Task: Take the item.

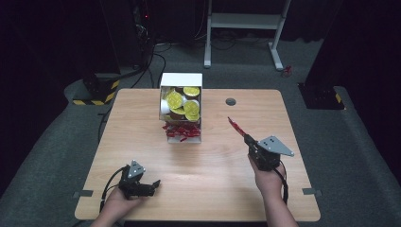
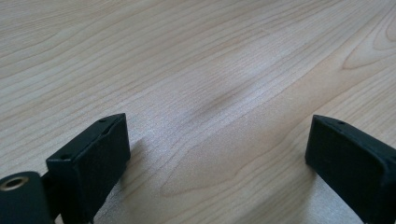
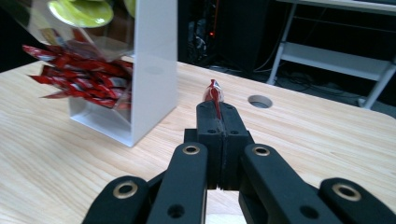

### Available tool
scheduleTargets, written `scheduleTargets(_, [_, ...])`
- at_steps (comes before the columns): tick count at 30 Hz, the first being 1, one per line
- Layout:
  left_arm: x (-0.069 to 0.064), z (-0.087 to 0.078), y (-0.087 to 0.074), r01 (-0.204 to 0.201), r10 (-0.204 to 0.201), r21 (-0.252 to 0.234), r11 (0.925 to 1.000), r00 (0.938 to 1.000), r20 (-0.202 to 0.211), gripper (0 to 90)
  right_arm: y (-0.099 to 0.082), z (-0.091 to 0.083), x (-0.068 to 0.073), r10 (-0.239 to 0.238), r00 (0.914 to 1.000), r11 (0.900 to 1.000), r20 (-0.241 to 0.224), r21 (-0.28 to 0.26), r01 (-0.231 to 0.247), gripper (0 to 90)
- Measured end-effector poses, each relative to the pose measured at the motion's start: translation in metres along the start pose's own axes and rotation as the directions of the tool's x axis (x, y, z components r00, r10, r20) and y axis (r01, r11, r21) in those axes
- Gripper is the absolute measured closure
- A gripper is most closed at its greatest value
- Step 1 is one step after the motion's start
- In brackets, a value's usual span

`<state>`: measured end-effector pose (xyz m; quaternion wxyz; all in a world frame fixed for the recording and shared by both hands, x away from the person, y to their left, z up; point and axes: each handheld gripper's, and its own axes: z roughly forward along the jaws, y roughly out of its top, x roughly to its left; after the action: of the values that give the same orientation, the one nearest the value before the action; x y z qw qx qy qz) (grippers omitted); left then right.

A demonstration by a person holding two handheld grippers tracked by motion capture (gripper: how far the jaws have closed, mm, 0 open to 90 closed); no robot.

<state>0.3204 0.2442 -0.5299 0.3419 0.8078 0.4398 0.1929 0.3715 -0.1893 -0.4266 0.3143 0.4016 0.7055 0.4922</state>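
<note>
The left hand-held gripper [image 1: 150, 185] rests low on the tabletop [image 1: 213, 189], near the front edge and well to the front-left of the white dispenser box [image 1: 182, 79]. Its jaws stand wide apart with nothing between them; in the left gripper view only bare wood grain lies between the two black pads [image 2: 95, 158]. The person's left hand [image 1: 116, 204] wraps around its body from below.

The white dispenser box stands upright toward the far middle of the tabletop. Round cups with yellow-green lids [image 1: 182, 104] are stacked in its upper part, and a heap of red sachets [image 1: 182, 131] lies in its open lower tray (the tray faces the person).

Right of the box, and a little nearer the person, the right hand-held gripper [image 1: 247, 138] is raised off the wood, clenched on a single red sachet [image 1: 235, 125]. The sachet sticks out past the jaw tips, pointing up and back toward the box, yet clear of it. In the right gripper view the jaws are pressed together with the thin red sachet [image 3: 214, 95] pinched upright between them, the box [image 3: 154, 70] off to the left. A small round grommet hole [image 1: 231, 101] sits in the tabletop just beyond the sachet, to the box's right.
</note>
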Motion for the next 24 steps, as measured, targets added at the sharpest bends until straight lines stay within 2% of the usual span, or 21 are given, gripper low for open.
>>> scheduleTargets(15, [0.0,0.0,0.0,-0.002,0.002,-0.003,1.0,1.0,0.003,7.8,-0.015,0.003,-0.032,0.022,0.9949,0.9988,0.099,0.041,-0.026,89.8])
scheduleTargets(24, [0.0,0.0,0.0,0.0,0.0,-0.005,1.0,1.0,0.003,8.0,-0.036,0.016,-0.05,0.04,0.9873,0.9916,0.153,0.115,-0.058,89.7])
